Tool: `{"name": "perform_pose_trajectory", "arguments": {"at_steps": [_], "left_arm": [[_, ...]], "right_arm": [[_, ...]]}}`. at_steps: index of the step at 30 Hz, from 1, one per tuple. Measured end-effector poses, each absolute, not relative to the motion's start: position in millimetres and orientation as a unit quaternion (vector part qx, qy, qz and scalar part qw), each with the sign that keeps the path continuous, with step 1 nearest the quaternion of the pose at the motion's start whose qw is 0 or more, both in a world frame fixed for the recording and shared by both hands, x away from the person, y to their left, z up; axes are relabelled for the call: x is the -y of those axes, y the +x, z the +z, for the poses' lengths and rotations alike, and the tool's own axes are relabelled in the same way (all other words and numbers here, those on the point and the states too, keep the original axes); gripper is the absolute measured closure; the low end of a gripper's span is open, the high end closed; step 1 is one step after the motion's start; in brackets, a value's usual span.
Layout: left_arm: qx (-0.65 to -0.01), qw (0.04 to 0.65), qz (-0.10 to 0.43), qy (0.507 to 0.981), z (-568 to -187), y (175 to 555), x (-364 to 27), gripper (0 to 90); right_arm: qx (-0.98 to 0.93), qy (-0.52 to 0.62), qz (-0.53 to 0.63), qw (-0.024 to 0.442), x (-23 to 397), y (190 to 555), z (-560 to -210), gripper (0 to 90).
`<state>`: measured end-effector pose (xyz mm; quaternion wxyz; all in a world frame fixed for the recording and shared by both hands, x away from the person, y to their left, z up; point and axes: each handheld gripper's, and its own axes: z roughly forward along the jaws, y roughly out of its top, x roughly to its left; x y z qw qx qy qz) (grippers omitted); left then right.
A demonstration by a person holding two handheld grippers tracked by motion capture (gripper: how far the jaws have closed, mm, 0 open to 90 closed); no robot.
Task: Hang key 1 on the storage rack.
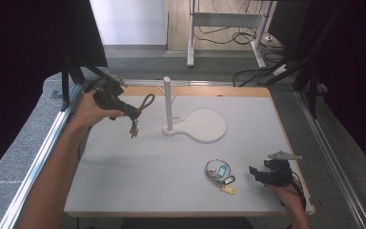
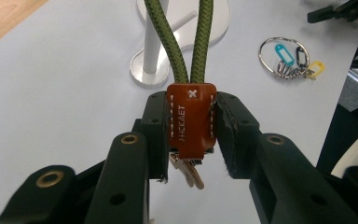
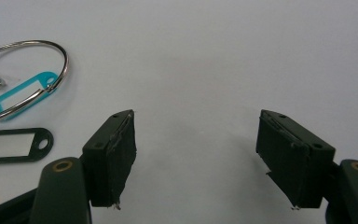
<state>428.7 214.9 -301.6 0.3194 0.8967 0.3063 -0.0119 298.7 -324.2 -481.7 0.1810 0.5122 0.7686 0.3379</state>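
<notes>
A brown stitched leather tab [image 2: 191,119] on a braided green cord loop [image 2: 186,42] is clamped by the left tool [image 2: 191,135]. Brass keys [image 2: 189,170] hang beneath. The right tool [image 3: 196,154] is held open over the smooth white tabletop [image 3: 214,56].

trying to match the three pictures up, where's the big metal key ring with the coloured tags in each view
High view: the key ring lies low and right of centre on the white table, left of the right gripper.
Left gripper view: it lies upper right, past the clamped key fob.
Right gripper view: it sits at the left edge, by the open jaws.
Shared landmark: its teal tag.
</notes>
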Motion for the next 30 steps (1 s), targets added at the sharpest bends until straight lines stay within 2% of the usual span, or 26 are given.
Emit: {"name": "perform_pose_trajectory", "arguments": {"at_steps": [30], "left_arm": [[-0.329,0.335,-0.030,0.882,-294.5,472.4,-214.8,66.7]], "right_arm": [[-0.765,0.517,0.339,0.182,325.9,298.6,-480.9,28.3]]}}
